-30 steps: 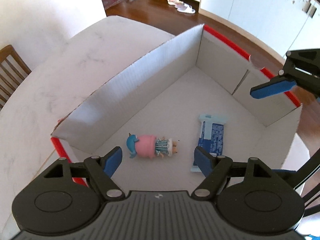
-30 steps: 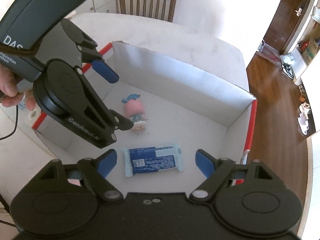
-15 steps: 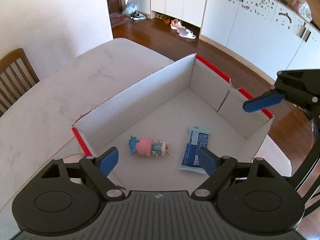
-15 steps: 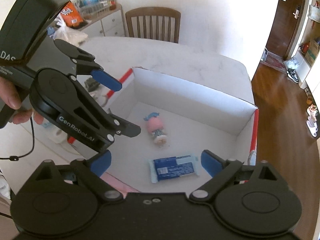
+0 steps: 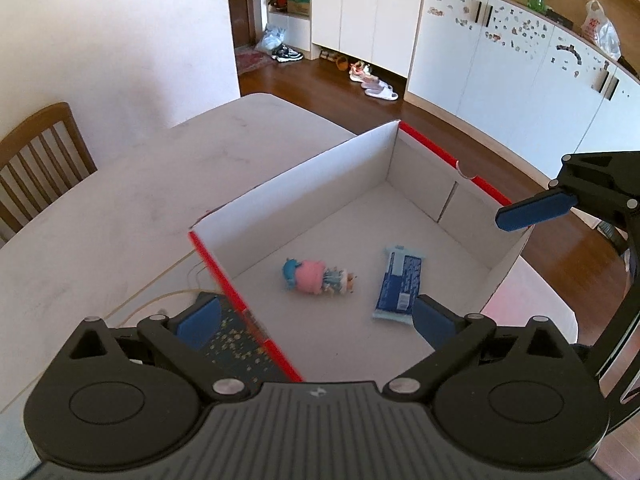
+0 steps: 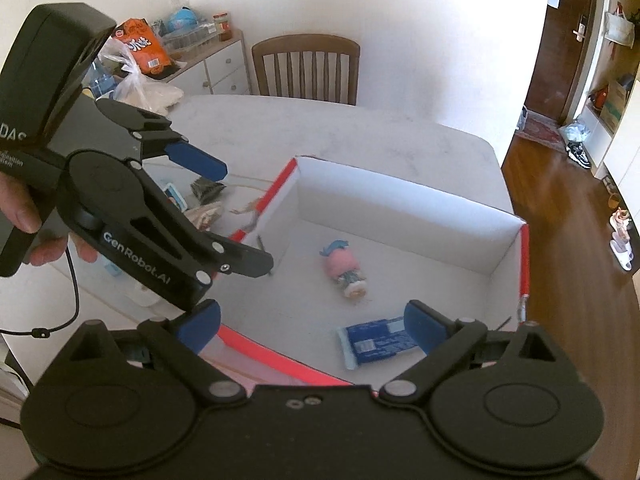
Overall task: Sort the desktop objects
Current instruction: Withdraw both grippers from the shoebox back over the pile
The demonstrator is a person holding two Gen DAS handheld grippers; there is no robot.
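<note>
Desktop clutter yet to be sorted lies on the table left of the box, nearest the left gripper, which hangs spread and empty, as does the right gripper.

Two black handheld grippers with blue finger pads

The left gripper has a matte black housing with silver screws at its pivots, white "GenRobot.AI" lettering on one link and "DAS" on its boxy handle, with a thin black cable hanging beneath the hand. The right gripper shows two round black hubs, ribless casing, small screw holes and blue fingers.
</note>
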